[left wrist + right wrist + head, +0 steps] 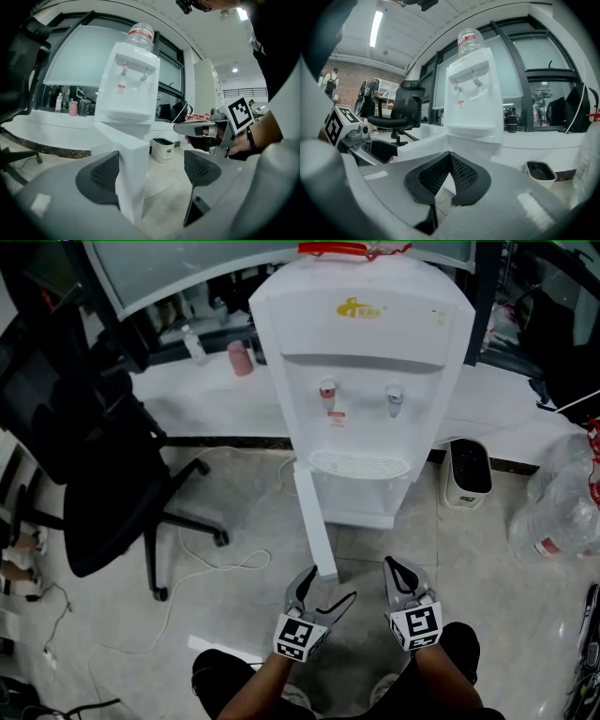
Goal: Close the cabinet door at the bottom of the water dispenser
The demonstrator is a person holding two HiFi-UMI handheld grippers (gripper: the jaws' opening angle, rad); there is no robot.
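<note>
The cabinet door at the bottom of the water dispenser stands wide open: it is swung out from the dispenser's left side towards the person, roughly square to the front, and the cabinet opening behind it is bare to view. The closing itself looks not yet begun, judging by how far the door stands from the front. The left gripper is at the door's free edge, low down near the floor, with its jaws spread wide. In the left gripper view the door's edge stands between the jaws, close against the left pad, while the right pad is well clear of it, so the door is framed and not pinched. Whether the left pad really touches the panel I cannot tell. The right gripper hovers just to the right of the door, in front of the opening, with its jaws pressed together and nothing between them. What is left is nearly the whole job: the door must be swung round towards the dispenser's front and pressed home until it sits flush. An office chair stands well apart at the left and a small bin at the right; neither appears to stand in the door's path
</note>
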